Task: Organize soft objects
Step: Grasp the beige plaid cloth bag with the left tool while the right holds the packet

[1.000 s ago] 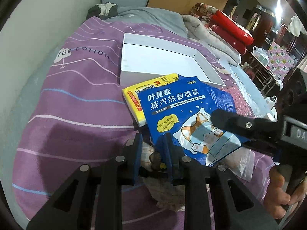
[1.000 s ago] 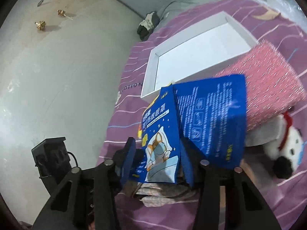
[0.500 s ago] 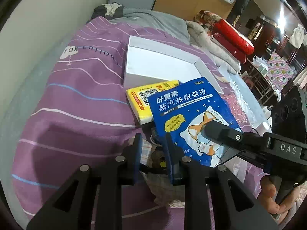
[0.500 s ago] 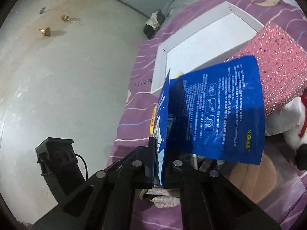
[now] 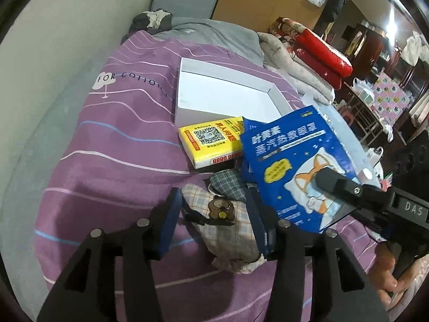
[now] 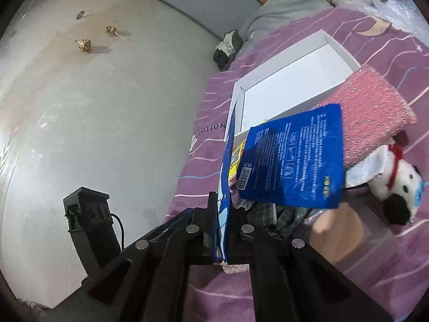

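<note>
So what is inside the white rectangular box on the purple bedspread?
Nothing visible: the white rectangular box shows a bare white floor. Its near corner is hidden behind the blue eye-mask packet and the yellow tissue pack, so that part cannot be checked.

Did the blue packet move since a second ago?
Yes. The blue packet has lifted and shifted right, uncovering more of the yellow pack, clamped in the right gripper.
</note>
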